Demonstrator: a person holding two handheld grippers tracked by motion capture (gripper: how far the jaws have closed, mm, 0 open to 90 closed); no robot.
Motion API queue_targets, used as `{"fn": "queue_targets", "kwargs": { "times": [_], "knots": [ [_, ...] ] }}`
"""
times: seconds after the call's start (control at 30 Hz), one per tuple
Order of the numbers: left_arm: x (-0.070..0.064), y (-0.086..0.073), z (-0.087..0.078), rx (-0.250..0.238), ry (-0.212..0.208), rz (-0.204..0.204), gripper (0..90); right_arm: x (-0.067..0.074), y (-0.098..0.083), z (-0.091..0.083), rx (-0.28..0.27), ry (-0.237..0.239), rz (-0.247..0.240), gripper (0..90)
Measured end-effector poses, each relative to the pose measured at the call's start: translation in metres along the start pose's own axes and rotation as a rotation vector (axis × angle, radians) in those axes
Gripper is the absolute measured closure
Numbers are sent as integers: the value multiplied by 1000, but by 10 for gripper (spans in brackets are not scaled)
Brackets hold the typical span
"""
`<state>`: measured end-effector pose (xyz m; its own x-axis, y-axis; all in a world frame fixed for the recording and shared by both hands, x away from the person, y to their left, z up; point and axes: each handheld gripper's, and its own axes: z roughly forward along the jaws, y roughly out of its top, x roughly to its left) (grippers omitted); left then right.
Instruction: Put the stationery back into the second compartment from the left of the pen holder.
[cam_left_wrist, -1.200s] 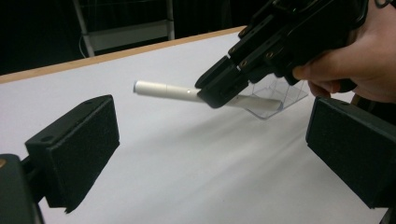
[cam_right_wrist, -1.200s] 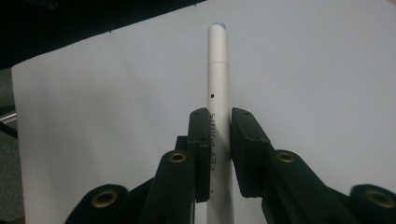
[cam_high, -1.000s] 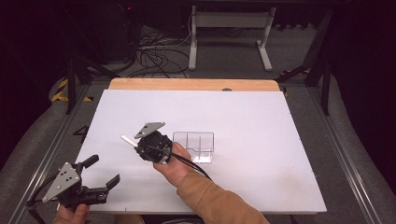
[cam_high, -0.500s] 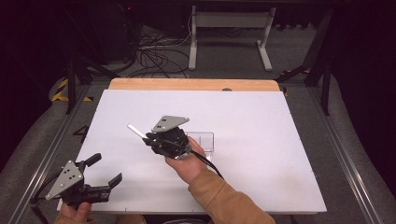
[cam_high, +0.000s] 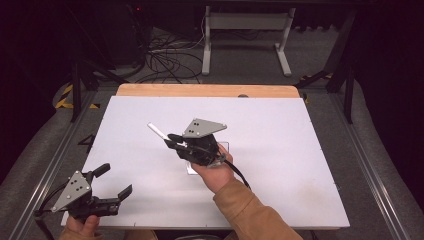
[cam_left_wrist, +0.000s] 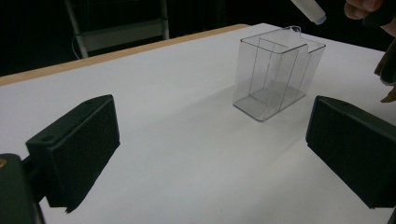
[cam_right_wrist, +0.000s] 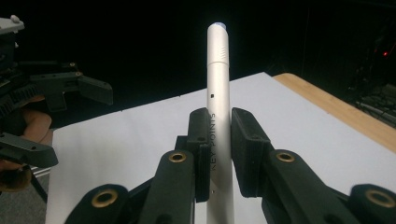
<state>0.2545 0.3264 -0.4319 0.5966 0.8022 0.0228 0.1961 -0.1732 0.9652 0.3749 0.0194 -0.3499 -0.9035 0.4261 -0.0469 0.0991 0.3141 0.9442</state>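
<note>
One white pen (cam_right_wrist: 218, 98) sits clamped in the right gripper's (cam_high: 176, 142) fingers, long axis angled just above the clear box (cam_left_wrist: 275, 70); left gripper's (cam_high: 114, 181) fingers gape wide, well away from it.

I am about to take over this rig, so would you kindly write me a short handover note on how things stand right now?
Right hand-held gripper: shut on the white pen, held in the air above the table.
Left hand-held gripper: open and holding nothing, near the table's front left corner.
Clear plastic holder: upright on the table, nothing in it; it sits just under the right hand.
Done: pen picked up.
Left: probably placing the pen in the holder.
</note>
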Motion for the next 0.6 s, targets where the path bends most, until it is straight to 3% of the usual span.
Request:
{"fn": "queue_targets", "kwargs": {
  "times": [0.6],
  "knots": [
    [0, 0, 0, 2, 3, -1, 35, -31, -16, -27, -92, -31, 17, 783]
  ]
}}
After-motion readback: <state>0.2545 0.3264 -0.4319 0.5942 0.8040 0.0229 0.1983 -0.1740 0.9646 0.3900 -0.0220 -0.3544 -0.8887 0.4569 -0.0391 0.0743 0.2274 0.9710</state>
